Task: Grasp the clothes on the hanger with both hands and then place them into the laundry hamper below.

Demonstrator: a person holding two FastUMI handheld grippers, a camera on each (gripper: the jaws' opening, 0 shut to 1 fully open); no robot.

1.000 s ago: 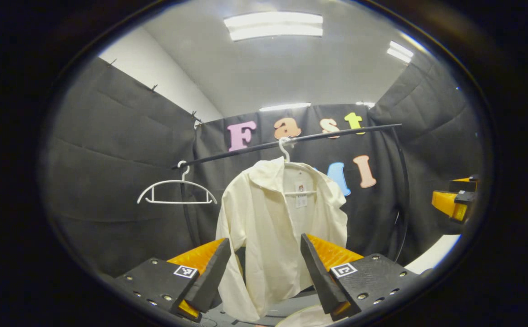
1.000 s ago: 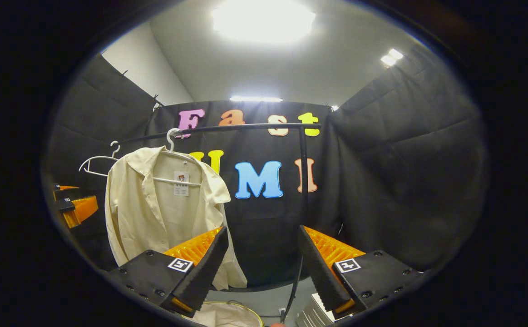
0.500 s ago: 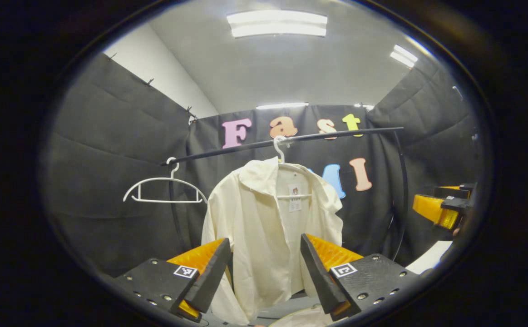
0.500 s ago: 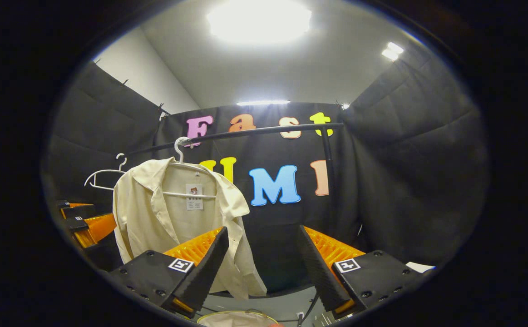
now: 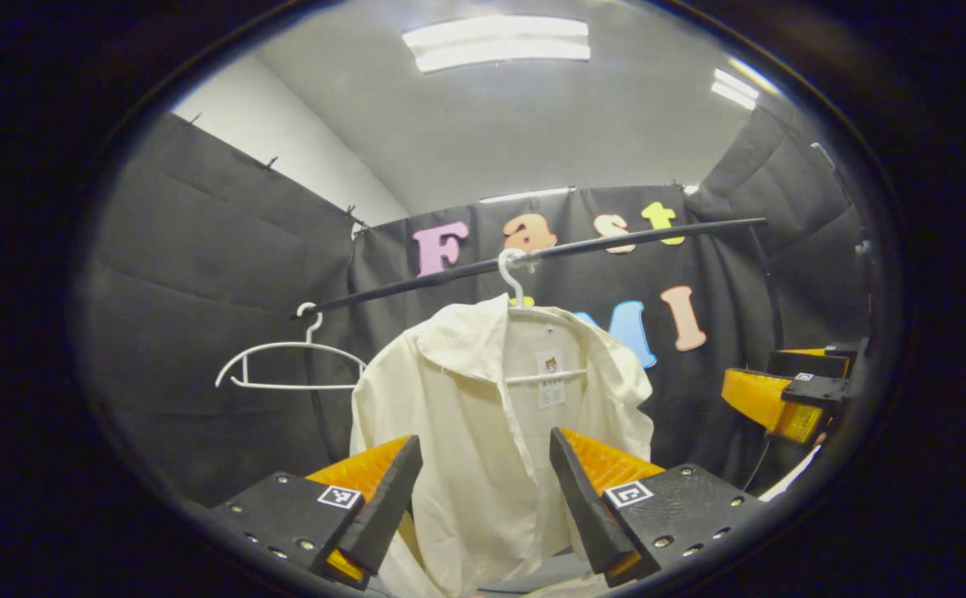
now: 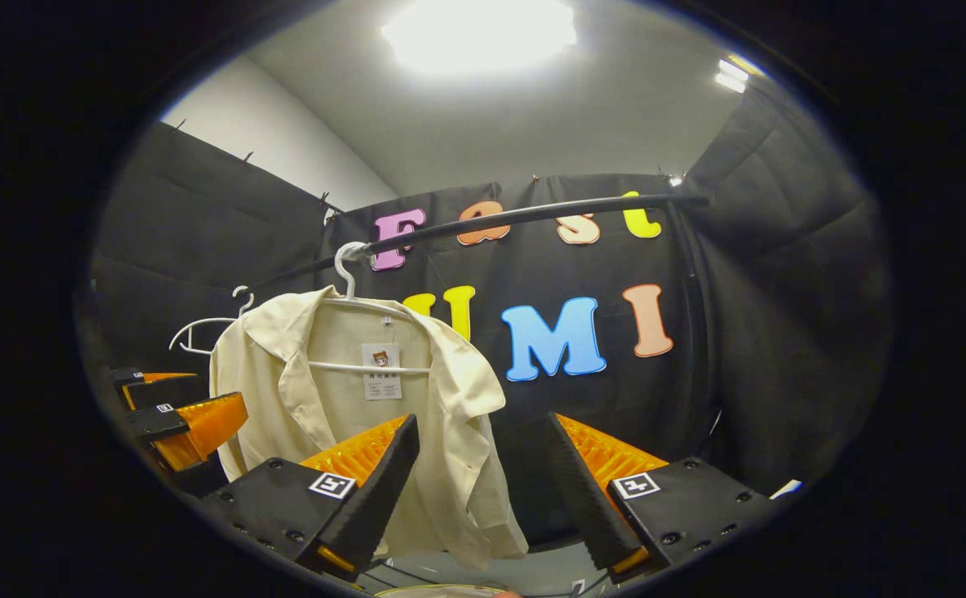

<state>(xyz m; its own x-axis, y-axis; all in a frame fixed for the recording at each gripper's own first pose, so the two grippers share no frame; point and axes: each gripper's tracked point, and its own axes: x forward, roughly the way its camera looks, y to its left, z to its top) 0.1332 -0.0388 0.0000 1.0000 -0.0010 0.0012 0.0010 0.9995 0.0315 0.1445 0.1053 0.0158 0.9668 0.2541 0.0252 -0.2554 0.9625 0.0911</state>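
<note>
A cream shirt hangs on a white hanger from a black rail; the right gripper view has the same shirt at its left. My left gripper is open, its fingers framing the shirt's lower front without touching it. My right gripper is open too, with the shirt's right hem behind its left finger. Each gripper appears in the other's view: the right gripper at the far right, the left gripper at the far left. A sliver of the hamper rim peeks at the bottom edge.
An empty white hanger hangs on the rail left of the shirt. The rail's upright post stands at the right. Black cloth walls close in on three sides, with ceiling lights overhead.
Both grippers have moved closer to the shirt and tilted up; the shirt looks larger, the hamper has slipped almost out of the bottom edge, and the two grippers have drawn nearer to each other.
</note>
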